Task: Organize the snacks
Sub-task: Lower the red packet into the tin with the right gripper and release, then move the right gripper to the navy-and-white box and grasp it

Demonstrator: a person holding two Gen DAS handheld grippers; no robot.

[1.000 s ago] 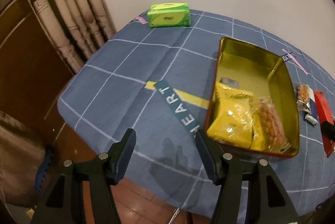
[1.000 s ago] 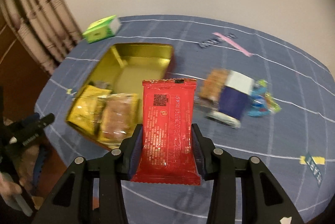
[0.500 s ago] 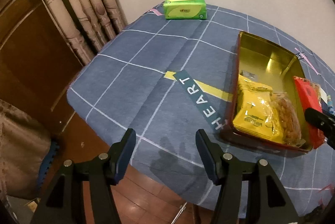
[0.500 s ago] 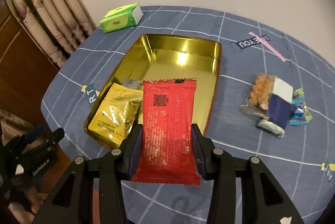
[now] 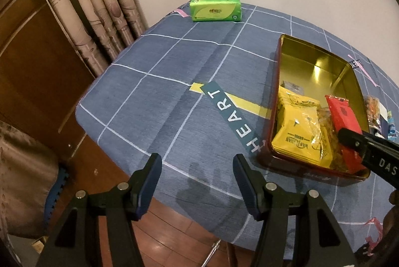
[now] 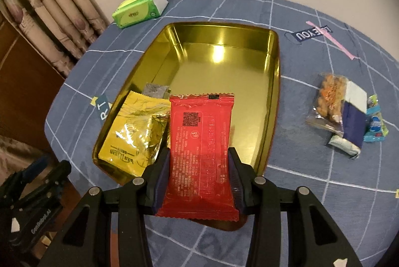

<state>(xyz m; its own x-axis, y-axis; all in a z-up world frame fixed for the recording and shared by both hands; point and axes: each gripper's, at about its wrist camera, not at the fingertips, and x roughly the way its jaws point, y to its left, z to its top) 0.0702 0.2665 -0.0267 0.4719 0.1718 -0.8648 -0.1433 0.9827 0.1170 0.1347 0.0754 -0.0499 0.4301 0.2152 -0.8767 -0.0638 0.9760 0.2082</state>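
Observation:
My right gripper is shut on a red snack packet and holds it over the near end of the gold tin tray. The tray holds a yellow packet, a clear bag of snacks under it and a small grey sachet. In the left wrist view the tray sits at the right, with the red packet and the right gripper's finger over it. My left gripper is open and empty, off the table's near edge.
A green tissue pack lies at the far left of the blue checked tablecloth. A small pile of loose snacks lies right of the tray. Curtains and a wooden panel stand to the left.
My right gripper has carried the red packet left and forward, to above the tray's near end. My left gripper has drawn back and left, so the tray sits further right in its view.

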